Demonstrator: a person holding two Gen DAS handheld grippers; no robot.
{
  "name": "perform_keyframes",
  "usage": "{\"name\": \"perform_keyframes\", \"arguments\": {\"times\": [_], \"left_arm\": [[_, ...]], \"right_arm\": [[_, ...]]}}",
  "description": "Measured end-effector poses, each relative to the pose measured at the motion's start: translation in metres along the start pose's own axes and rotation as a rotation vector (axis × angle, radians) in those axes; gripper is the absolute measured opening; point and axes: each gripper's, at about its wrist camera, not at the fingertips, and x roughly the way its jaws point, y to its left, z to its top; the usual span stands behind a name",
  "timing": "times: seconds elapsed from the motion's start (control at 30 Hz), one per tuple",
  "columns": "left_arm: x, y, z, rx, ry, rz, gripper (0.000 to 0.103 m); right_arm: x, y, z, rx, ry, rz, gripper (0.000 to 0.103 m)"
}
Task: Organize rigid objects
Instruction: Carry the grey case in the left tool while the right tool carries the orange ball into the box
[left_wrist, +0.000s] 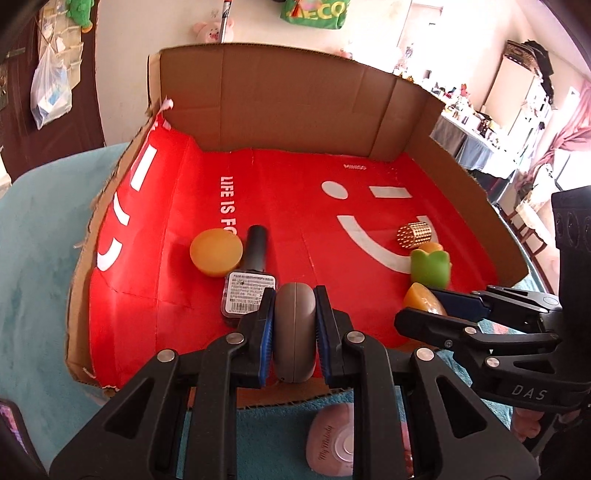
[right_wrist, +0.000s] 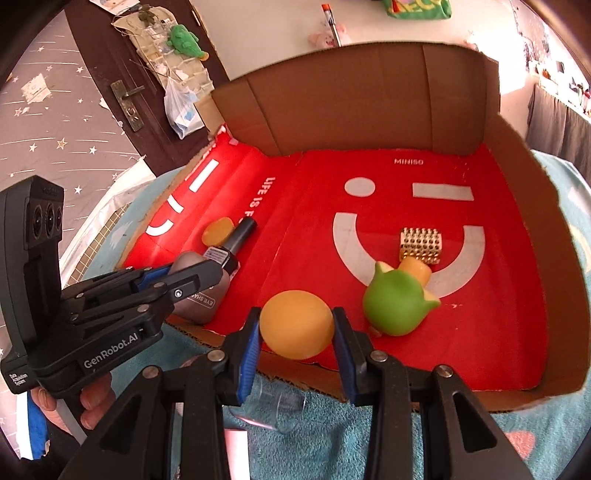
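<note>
The cardboard tray (left_wrist: 491, 236) lies open at its near edge, where both tools come in over the low lip; a tall cardboard wall closes the far side, and lower flaps run along the left and right. Its red floor (left_wrist: 288, 206) is bare through the middle and the far half, so the widest open room lies there. The things sit in 2 groups: near left, an orange disc (left_wrist: 216, 252) just beside a dark bottle (left_wrist: 250, 275); near right, a gold studded cylinder (right_wrist: 421, 245), a green toy (right_wrist: 397, 302) and a small orange piece (right_wrist: 417, 269) close together, the piece tucked between toy and cylinder.

The left tool (left_wrist: 294, 321) is clamped on a grey oval case (left_wrist: 294, 317), pads pressed to its 2 flat sides, over the tray's near left edge and just beside the bottle's base. The right tool (right_wrist: 297, 332) is clamped on an orange ball-like piece (right_wrist: 297, 325), held at the near edge just left of the green toy, apart from it.

Outside the tray, a pink round item (left_wrist: 336, 443) and a clear plastic cup (right_wrist: 277, 406) lie on the teal cloth (left_wrist: 40, 295) below the tools.
</note>
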Motion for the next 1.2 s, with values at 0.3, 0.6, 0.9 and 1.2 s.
{"name": "perform_keyframes", "arguments": {"times": [0.3,0.6,0.9,1.2], "left_arm": [[0.007,0.0,0.008,0.016,-0.012,0.042,0.018],[0.015,0.002,0.018,0.022,-0.023,0.104,0.018],[0.025,0.004,0.032,0.019,-0.023,0.16,0.018],[0.034,0.001,0.04,0.021,-0.019,0.176,0.018]], "right_arm": [[0.01,-0.007,0.002,-0.005,0.014,-0.061,0.039],[0.014,-0.009,0.007,-0.048,-0.012,-0.185,0.039],[0.017,-0.014,0.011,-0.058,-0.026,-0.255,0.039],[0.022,-0.011,0.012,-0.066,-0.021,-0.26,0.04]]}}
